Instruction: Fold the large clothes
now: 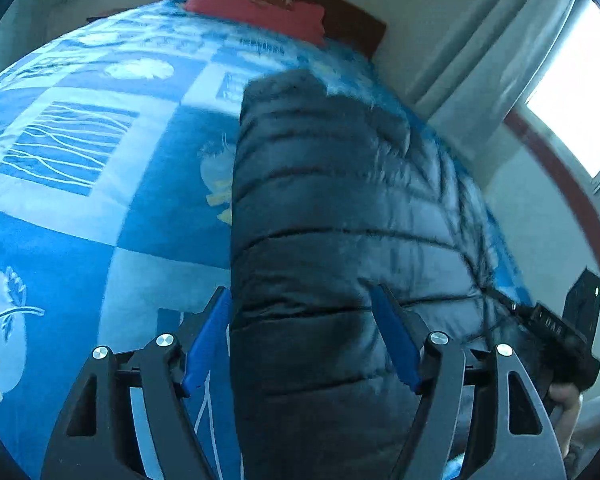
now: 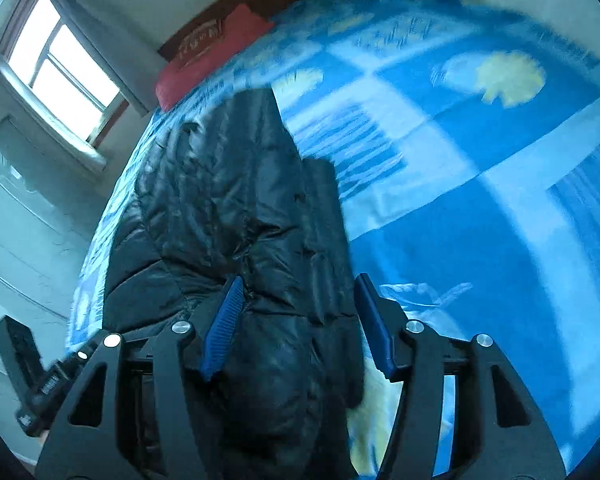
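A black quilted puffer jacket (image 1: 340,208) lies lengthwise on a blue patterned bedspread (image 1: 100,184), near the bed's window side. My left gripper (image 1: 300,292) is open over the jacket's near end; its left pad is at the jacket's left edge and its right pad above the padding. In the right wrist view the jacket (image 2: 220,200) looks folded in, with a sleeve lying along it. My right gripper (image 2: 299,282) is open just above its near part, and neither pad presses the fabric. The right gripper's black body (image 1: 556,332) shows at the jacket's right edge, held by a hand (image 1: 564,400).
A red pillow (image 1: 260,12) rests against a dark wooden headboard (image 1: 340,12) at the bed's far end. A bright window (image 2: 60,64) and pale wall run close along the jacket's side of the bed. The bedspread (image 2: 480,200) stretches wide on the other side.
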Demonstrator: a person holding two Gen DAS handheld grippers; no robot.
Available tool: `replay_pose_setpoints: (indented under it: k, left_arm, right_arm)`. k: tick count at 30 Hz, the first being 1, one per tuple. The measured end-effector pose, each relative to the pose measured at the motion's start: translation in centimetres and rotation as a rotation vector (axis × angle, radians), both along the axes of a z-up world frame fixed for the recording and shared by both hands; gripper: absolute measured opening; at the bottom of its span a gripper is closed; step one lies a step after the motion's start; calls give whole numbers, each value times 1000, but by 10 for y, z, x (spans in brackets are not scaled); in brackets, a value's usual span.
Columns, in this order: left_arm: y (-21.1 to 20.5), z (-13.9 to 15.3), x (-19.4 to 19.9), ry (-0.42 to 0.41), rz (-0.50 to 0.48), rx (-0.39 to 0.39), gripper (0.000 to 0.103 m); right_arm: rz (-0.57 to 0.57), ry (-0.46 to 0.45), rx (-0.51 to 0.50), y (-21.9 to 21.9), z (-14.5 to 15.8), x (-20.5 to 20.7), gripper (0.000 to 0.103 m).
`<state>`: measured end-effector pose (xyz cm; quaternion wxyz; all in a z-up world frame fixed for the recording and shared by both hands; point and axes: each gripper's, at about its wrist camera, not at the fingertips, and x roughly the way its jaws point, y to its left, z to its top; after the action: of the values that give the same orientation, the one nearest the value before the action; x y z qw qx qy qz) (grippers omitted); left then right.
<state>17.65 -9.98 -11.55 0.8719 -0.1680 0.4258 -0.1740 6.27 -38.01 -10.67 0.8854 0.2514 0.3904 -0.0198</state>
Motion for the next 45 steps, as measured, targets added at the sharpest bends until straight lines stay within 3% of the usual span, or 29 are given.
replay_pose_setpoints:
  k: [2,4,6,9,13,16,19,24,27,30,33,36,39,41,43,45]
  left_arm:
    - [3,10,-9,-29,-7,-13,71]
    - [3,17,-19,-48,-20,-34,71]
    - [0,19,-26,-50,-36,-54,71]
    - [-9,10,-26,-25,-61,-49,71]
    - [-19,-11,-19,35,-85,-28,71]
    - [-27,-21,-17,33,-108,8,70]
    - [-34,-29,-17,18,-119,58,70]
    - [-23,-9,-26,-12,-109,38,68]
    - [-12,16,-29,-89,-89,0,68]
    - [-17,32,-14,-143,-88,22,68]
    - [-21,25,12,-107,-56,6,68]
    - [-28,-3,34,-8,-40,17,68]
    - [-38,-13,32,-50,-65,108,68]
    - [-38,-3,28,-55,-77,118,68]
    - [-30,11,32,-72,-75,35,68]
    - [-30,23,42,-104,-67,23,68]
  right_arm:
    - [-22,-36,-78,7,19,-15,51]
    - [25,-80,-110,22,36,-29,29]
    - [98,-101,-112,37,42,-33,26]
    - [208,-80,-126,62,32,-37,25]
    - [182,38,-170,58,-10,-24,26]
    - [183,34,-126,49,-39,-17,27]
    - [168,19,-110,46,-46,-18,27]
    - [162,35,-119,48,-25,-22,28]
    - [153,-23,-129,47,4,-26,28]
    - [143,-76,-130,47,27,-5,30]
    - [146,-65,-136,48,17,27,30]
    - [156,46,-182,52,-16,51,28]
    - [164,64,-195,55,-30,54,27]
    - [154,80,-206,55,-17,53,27]
    - [141,25,-223,57,10,53,27]
    - [140,-39,-217,57,33,64,29]
